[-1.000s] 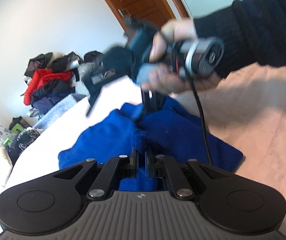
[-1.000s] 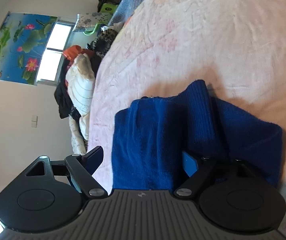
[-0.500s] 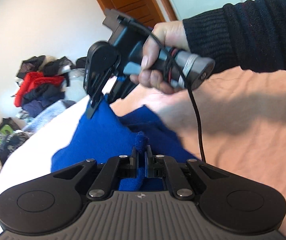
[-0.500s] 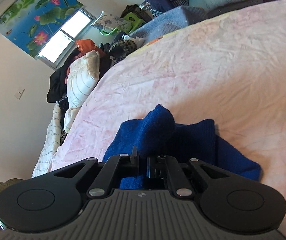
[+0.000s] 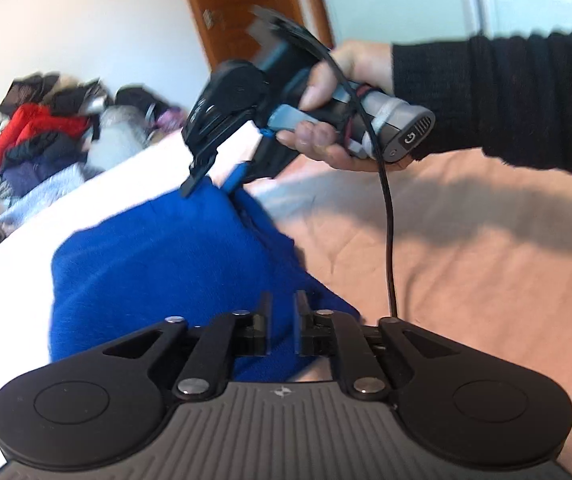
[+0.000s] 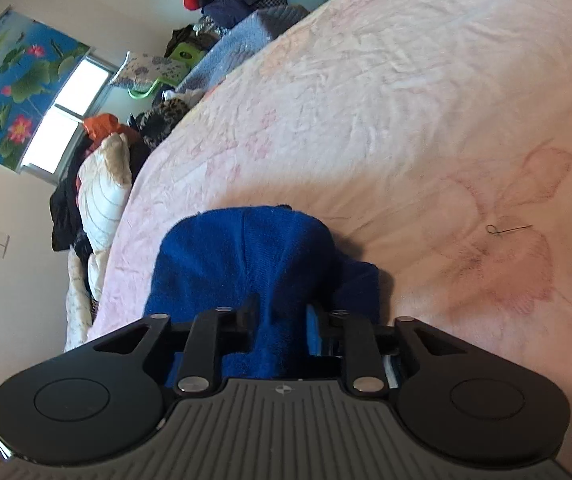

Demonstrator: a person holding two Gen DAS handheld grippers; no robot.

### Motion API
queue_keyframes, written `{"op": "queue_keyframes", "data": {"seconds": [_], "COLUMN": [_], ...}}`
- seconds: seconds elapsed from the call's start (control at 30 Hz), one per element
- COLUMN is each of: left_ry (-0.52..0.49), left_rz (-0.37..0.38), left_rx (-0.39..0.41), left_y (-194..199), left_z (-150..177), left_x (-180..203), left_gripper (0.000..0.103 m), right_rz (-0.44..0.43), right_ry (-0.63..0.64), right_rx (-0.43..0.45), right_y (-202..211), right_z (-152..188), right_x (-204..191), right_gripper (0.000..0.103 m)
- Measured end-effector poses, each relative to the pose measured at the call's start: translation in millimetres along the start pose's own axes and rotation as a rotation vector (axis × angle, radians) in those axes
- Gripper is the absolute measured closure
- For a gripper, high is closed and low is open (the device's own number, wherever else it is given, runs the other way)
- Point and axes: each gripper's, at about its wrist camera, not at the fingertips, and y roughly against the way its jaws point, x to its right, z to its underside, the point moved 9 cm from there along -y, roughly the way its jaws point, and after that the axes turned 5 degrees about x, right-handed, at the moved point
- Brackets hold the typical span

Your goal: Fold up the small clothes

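A blue knitted garment (image 5: 158, 264) lies bunched and folded over on the pink bed sheet (image 5: 485, 280). My left gripper (image 5: 282, 304) sits at its near edge; its jaws are opening, a narrow gap shows between them, and blue cloth lies in and behind that gap. A hand (image 5: 345, 80) in a black sleeve holds my right gripper (image 5: 214, 180) at the garment's far upper corner. Its jaws are opening too. In the right wrist view a thick fold of the garment (image 6: 246, 248) runs loosely between the spread fingers of the right gripper (image 6: 282, 308).
The pink sheet (image 6: 365, 100) spreads wide beyond the garment, with a small dark thread (image 6: 505, 229) lying on it. Piled clothes (image 5: 38, 136) sit at the bed's far end and bedding (image 6: 102, 188) along its side. A black cable (image 5: 387, 220) hangs from the right gripper's handle.
The right gripper went from wide open to shut on a fold, carried it across, and now stands apart again. The left jaws, pinched on cloth before, have parted slightly. The garment is folded more compactly.
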Motion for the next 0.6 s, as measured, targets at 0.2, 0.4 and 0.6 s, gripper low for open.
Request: {"op": "queue_keyframes", "data": {"seconds": [0.2,0.4,0.6], "left_ry": [-0.105,-0.052,0.009], "left_rz": [-0.31,-0.39,-0.382], "left_rx": [0.068,-0.056,-0.07], "left_y": [54,50,36], "left_z": [43,78,77], "left_x": [-42,-70,-78], "left_gripper": [0.025,0.025,0.025], "right_rz": [-0.136,-0.119,-0.147], "right_ry": [-0.012,-0.112,-0.223], "right_rx": [0.017,-0.042,-0.028], "right_y": [67,84,86], "right_z": [57,128,135], "right_x": [-21,-6,-4], "right_gripper": [0.043,0.047,0.052]}}
